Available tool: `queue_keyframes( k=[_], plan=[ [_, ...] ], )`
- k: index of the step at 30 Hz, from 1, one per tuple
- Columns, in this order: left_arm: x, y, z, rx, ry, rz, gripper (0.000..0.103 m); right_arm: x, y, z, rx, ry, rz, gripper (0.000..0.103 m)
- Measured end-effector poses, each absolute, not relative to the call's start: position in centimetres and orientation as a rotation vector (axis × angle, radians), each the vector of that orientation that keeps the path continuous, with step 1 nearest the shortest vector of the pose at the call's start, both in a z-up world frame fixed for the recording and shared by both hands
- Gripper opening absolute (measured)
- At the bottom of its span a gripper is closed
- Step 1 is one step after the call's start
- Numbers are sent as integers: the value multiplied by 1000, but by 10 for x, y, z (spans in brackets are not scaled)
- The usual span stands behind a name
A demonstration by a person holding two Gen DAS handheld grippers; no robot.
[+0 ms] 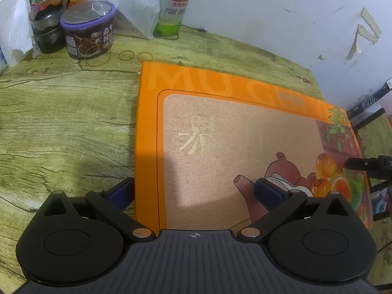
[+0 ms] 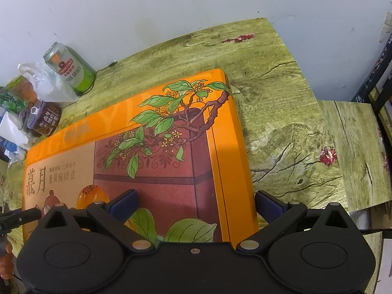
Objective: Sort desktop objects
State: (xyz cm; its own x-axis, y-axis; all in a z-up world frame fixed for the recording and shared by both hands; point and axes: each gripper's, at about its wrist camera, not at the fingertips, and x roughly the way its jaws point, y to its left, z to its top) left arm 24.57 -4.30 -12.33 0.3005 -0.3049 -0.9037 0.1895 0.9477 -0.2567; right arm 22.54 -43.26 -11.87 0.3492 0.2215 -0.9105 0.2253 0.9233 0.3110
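1. The gift box lies flat on the counter.
2. Behind the box's far left corner stand a lidded tub and a jar, side by side.
3. A beer can stands against the wall, right of a plastic bag.
4. Rubber bands lie between tub and box.
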Motion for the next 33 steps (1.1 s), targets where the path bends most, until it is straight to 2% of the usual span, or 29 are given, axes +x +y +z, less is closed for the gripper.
queue_keyframes(
  k=[33],
  plan=[
    [247, -37, -128, -128, 1238, -322, 102, 228, -440, -126, 454, 1250, -19, 102]
  ],
)
